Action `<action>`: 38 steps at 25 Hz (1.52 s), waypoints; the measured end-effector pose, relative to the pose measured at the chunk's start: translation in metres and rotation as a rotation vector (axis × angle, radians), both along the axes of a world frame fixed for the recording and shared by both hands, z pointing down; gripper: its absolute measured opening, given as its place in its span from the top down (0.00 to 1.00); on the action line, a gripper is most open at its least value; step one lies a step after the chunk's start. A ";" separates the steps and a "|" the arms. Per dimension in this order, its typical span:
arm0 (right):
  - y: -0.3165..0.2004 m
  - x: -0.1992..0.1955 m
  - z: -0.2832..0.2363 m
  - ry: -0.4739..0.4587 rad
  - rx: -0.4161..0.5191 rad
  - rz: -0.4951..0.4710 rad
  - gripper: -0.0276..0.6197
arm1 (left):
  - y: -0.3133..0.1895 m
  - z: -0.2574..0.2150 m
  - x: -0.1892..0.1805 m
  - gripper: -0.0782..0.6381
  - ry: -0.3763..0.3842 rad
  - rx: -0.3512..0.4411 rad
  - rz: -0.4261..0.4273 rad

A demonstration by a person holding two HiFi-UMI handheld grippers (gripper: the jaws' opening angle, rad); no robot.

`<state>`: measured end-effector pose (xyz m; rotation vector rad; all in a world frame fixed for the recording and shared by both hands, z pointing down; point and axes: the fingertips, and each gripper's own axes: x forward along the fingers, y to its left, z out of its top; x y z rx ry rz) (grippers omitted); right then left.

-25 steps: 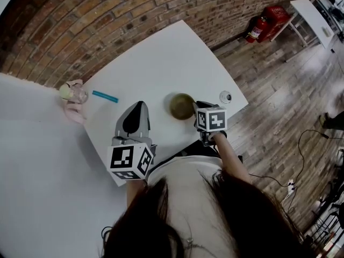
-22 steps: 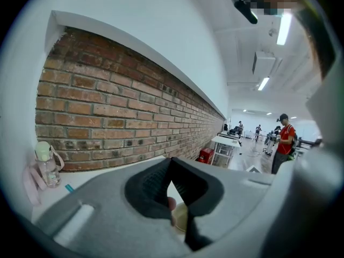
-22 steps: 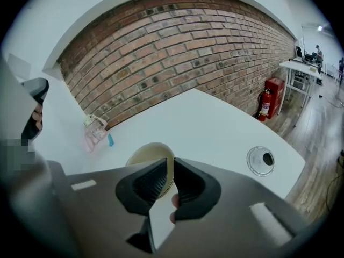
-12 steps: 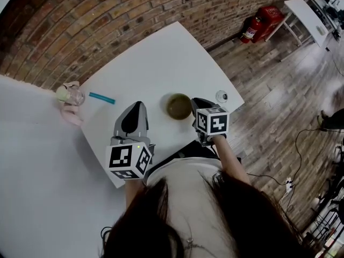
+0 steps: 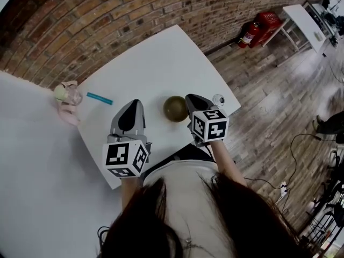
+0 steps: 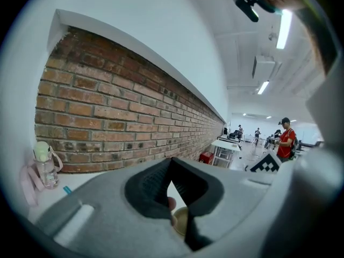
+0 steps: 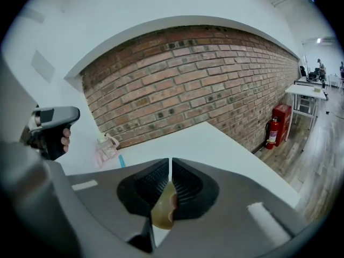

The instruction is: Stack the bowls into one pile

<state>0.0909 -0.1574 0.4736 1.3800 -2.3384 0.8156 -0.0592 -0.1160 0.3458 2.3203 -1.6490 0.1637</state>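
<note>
A single olive-green bowl (image 5: 174, 108) is at the near middle of the white table (image 5: 156, 63), showing its rounded outside as if tipped. My right gripper (image 5: 192, 102) is at the bowl's right edge. In the right gripper view its jaws stand almost together, with the bowl (image 7: 163, 212) pinched edge-on between them. My left gripper (image 5: 130, 113) hovers left of the bowl, apart from it, shut and holding nothing. Through the left gripper view's jaws the bowl (image 6: 180, 221) shows low down. No other bowl is in view.
A pink-lidded bottle (image 5: 66, 94) and a teal stick (image 5: 100, 98) lie at the table's far left. A small clear object (image 5: 217, 99) sits by the right edge. On the wooden floor are a red fire extinguisher (image 5: 251, 30) and another white table (image 5: 303, 16).
The right gripper has come up against the bowl's right edge. The bowl showed its hollow before and now shows its rounded outside. The left gripper has barely moved.
</note>
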 end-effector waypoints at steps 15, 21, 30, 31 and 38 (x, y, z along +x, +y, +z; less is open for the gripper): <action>-0.015 -0.015 -0.079 -0.032 0.266 -0.007 0.95 | -0.012 -0.018 0.005 0.89 -0.013 0.056 0.016; -0.018 -0.021 -0.105 -0.042 0.392 -0.021 0.95 | -0.017 -0.027 0.005 0.89 -0.024 0.084 0.020; -0.018 -0.025 -0.133 -0.015 0.515 -0.023 0.95 | -0.020 -0.045 -0.003 0.89 -0.036 0.144 0.007; -0.017 -0.026 -0.136 -0.013 0.529 -0.027 0.95 | -0.020 -0.047 -0.004 0.89 -0.038 0.151 0.003; -0.013 -0.027 -0.161 -0.015 0.651 -0.046 0.96 | -0.024 -0.057 -0.006 0.89 -0.069 0.199 -0.017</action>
